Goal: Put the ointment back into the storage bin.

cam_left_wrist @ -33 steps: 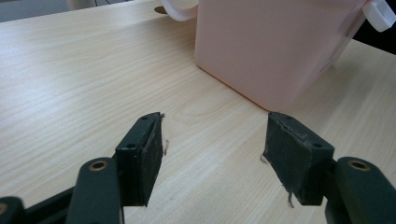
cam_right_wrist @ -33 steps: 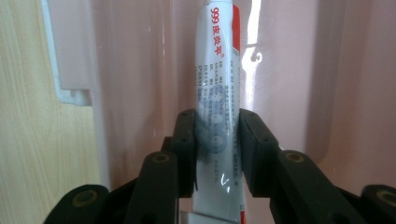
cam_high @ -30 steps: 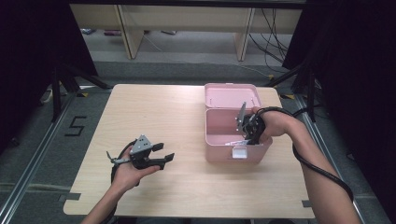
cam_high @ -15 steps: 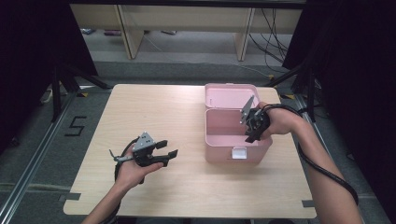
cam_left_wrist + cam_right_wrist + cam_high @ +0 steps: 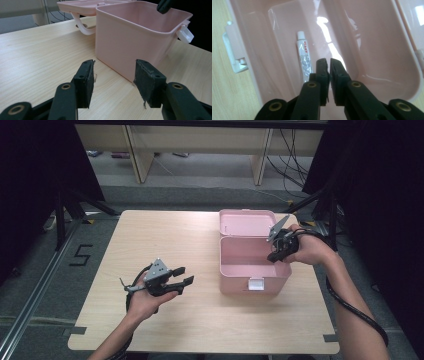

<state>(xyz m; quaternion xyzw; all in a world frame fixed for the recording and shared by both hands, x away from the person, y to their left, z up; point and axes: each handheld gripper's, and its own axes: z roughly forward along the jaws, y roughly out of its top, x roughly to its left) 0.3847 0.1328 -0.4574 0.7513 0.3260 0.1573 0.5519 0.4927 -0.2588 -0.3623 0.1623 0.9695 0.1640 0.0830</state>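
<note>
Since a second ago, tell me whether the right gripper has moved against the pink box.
Yes. In the high view the right gripper has lifted out of the pink box toward its right rim. Its jaws have just been closing, nothing between them.

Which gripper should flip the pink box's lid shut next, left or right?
Probably the right gripper: it hangs over the open pink plastic box, beside the laid-back lid. The left gripper sits off on the wooden table.
</note>
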